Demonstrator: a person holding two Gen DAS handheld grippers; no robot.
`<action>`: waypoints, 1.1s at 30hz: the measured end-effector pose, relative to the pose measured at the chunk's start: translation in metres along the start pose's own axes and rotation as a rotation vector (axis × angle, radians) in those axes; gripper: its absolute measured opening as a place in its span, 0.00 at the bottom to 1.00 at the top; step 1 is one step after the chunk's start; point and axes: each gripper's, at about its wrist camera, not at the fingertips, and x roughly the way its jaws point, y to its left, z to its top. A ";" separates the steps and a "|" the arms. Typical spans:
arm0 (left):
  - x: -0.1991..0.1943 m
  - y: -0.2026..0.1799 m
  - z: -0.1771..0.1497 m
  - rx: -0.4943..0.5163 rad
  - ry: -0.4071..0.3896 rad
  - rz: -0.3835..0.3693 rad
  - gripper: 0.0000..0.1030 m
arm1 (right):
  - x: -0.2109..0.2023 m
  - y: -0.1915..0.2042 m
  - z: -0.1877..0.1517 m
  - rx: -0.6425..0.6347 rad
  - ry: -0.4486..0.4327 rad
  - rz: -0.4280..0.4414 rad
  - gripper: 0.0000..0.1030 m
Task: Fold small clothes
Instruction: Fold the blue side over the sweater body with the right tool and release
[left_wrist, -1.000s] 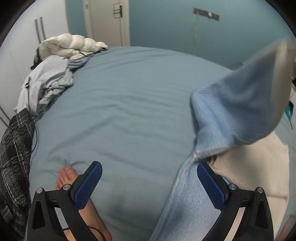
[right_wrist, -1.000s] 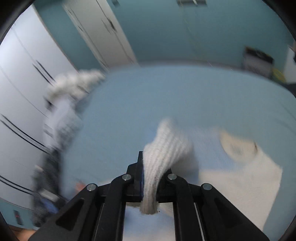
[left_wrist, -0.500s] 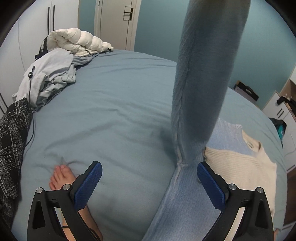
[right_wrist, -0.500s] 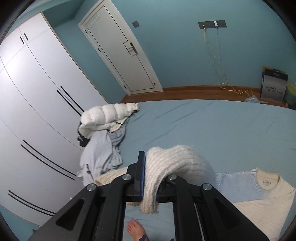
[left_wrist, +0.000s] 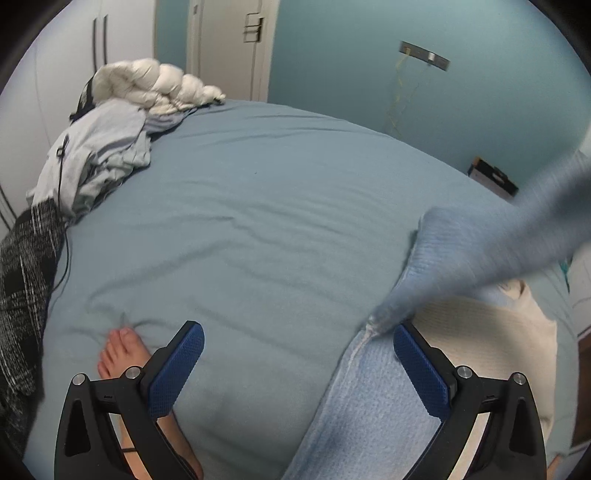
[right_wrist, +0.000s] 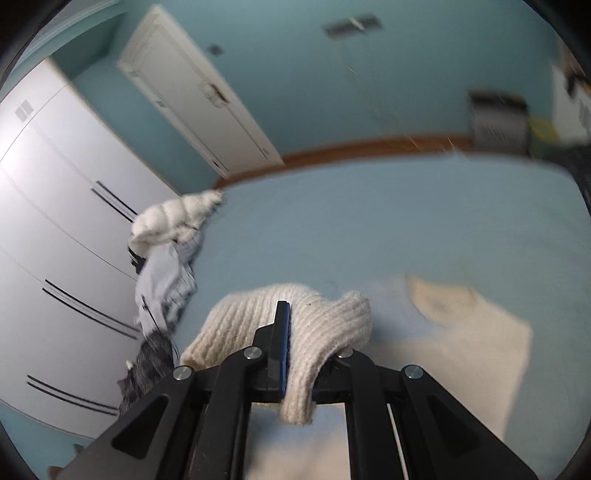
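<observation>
My right gripper (right_wrist: 286, 354) is pinched tight on the cream ribbed cuff (right_wrist: 314, 332) of a blue-and-cream sweater (left_wrist: 369, 413), lifting the blue sleeve (left_wrist: 498, 251) in a blur above the bed (left_wrist: 277, 221); my left gripper (left_wrist: 295, 362) hangs with its jaws spread wide and nothing between them, the sweater's side edge lying just inside its right finger. The garment sits at four to five o'clock in the left wrist view, body flat, cream chest panel (left_wrist: 480, 332) showing. By my reading the fold has barely begun: one sleeve is mid-swing, not yet laid across, and the other sleeve, the body folds and the waiting clothes remain. A heap of clothes (left_wrist: 103, 155) with a white puffy jacket (left_wrist: 155, 85) lies at ten o'clock, a dark checked garment (left_wrist: 26, 295) at nine. A bare foot (left_wrist: 122, 354) rests at seven o'clock beside my left finger, well apart from the sweater, nothing blocking the sleeve's landing
</observation>
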 end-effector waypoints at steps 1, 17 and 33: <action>0.000 -0.005 -0.001 0.020 -0.005 0.001 1.00 | -0.004 -0.027 -0.012 0.028 0.029 -0.010 0.09; 0.059 -0.149 -0.009 0.584 0.167 -0.009 1.00 | 0.076 -0.341 -0.269 0.873 0.011 0.011 0.92; 0.129 -0.129 0.011 0.346 0.296 -0.005 1.00 | 0.121 -0.340 -0.146 0.824 0.092 -0.150 0.89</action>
